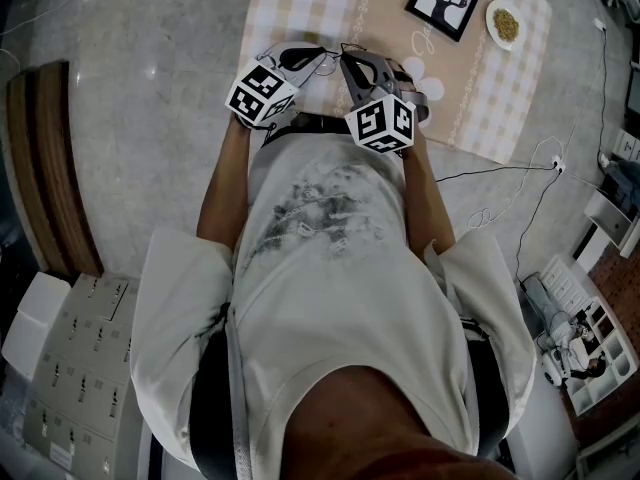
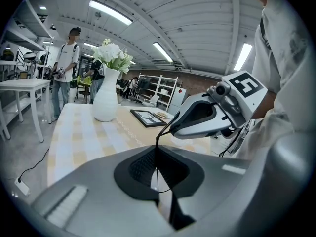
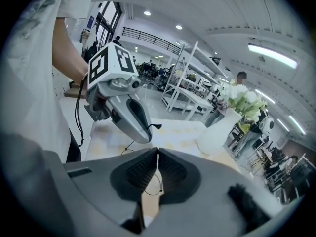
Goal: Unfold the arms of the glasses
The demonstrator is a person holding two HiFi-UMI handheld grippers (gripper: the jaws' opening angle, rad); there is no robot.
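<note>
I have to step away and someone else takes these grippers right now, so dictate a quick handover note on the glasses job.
Left gripper: shut on the thin black wire frame of the glasses.
Right gripper: shut on another part of the same glasses, almost tip to tip with the left.
Glasses: held in the air between both grippers, over the near edge of the checked tablecloth.
Done: glasses lifted, gripped by both.
Left: I cannot tell whether either arm is open yet; swing the arms out.
</note>
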